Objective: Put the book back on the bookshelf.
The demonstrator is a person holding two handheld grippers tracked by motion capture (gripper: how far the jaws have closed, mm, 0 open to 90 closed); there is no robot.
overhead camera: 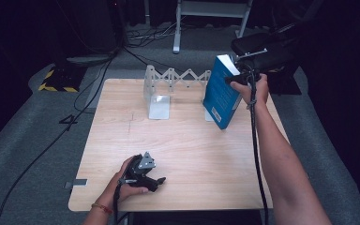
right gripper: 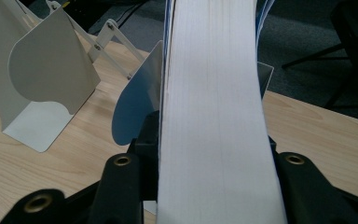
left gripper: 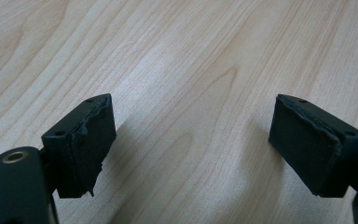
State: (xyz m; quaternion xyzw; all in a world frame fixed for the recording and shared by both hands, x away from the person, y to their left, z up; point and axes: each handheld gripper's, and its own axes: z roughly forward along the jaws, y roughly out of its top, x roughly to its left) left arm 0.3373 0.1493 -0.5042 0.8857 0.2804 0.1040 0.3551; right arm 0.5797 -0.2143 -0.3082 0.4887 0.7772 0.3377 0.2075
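Note:
A blue book (overhead camera: 222, 91) hangs tilted over the back right of the wooden table (overhead camera: 187, 145), its lower corner near the tabletop. My right gripper (overhead camera: 238, 78) is shut on it from the right. In the right gripper view the white page edge (right gripper: 214, 107) sits between the two black jaws of that gripper (right gripper: 212, 140). A white expanding book rack (overhead camera: 161, 91) stands just left of the book, and one divider plate (right gripper: 137, 100) is right beside it. My left gripper (overhead camera: 153, 180) rests near the front edge, open over bare wood (left gripper: 191, 140).
The rack's left plate (right gripper: 51, 70) and its scissor links (overhead camera: 183, 76) stand along the back of the table. Grey carpet surrounds the table, with cables (overhead camera: 89, 89) and a yellow-black striped base (overhead camera: 56, 79) at the left. A white frame (overhead camera: 211, 18) stands behind.

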